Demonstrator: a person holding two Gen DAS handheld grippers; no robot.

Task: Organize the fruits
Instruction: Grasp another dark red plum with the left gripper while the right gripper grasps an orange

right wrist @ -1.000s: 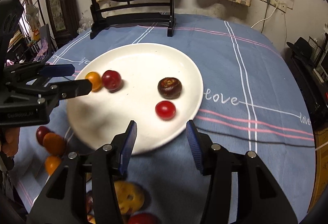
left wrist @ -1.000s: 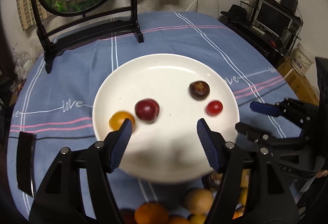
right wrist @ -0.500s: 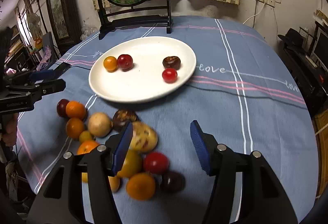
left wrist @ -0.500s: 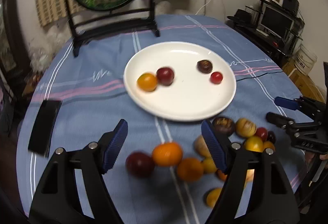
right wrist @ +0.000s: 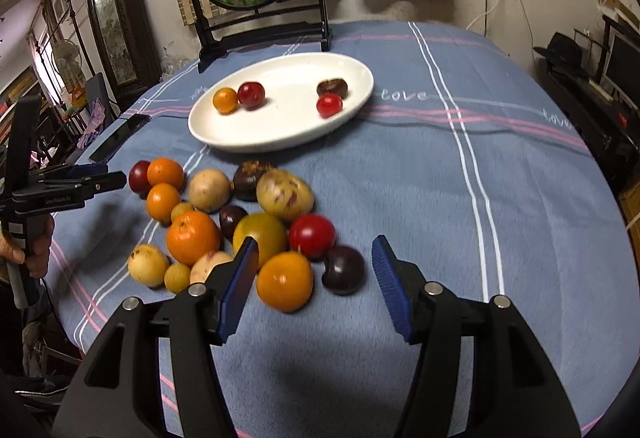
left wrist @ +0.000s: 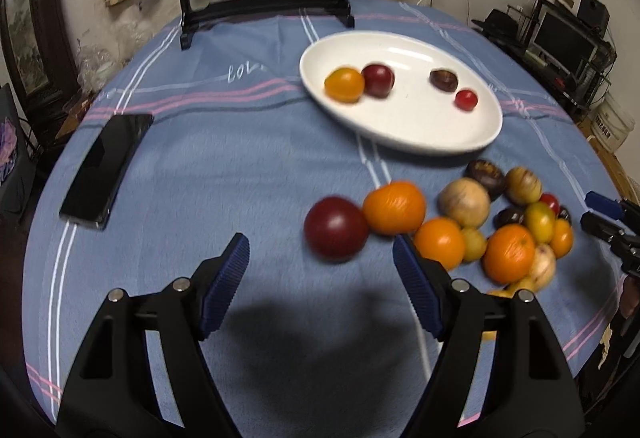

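Both wrist views overlook the plate (left wrist: 404, 141) obliquely.

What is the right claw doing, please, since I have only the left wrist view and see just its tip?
Observer: The right claw is open, with nothing gripped.
Operator: What lies ahead of it?
Observer: An orange fruit and a dark plum sit side by side, in line with the gap between its fingers.
Operator: What holds my left claw?
Observer: A hand grips its handle at the table's left edge.
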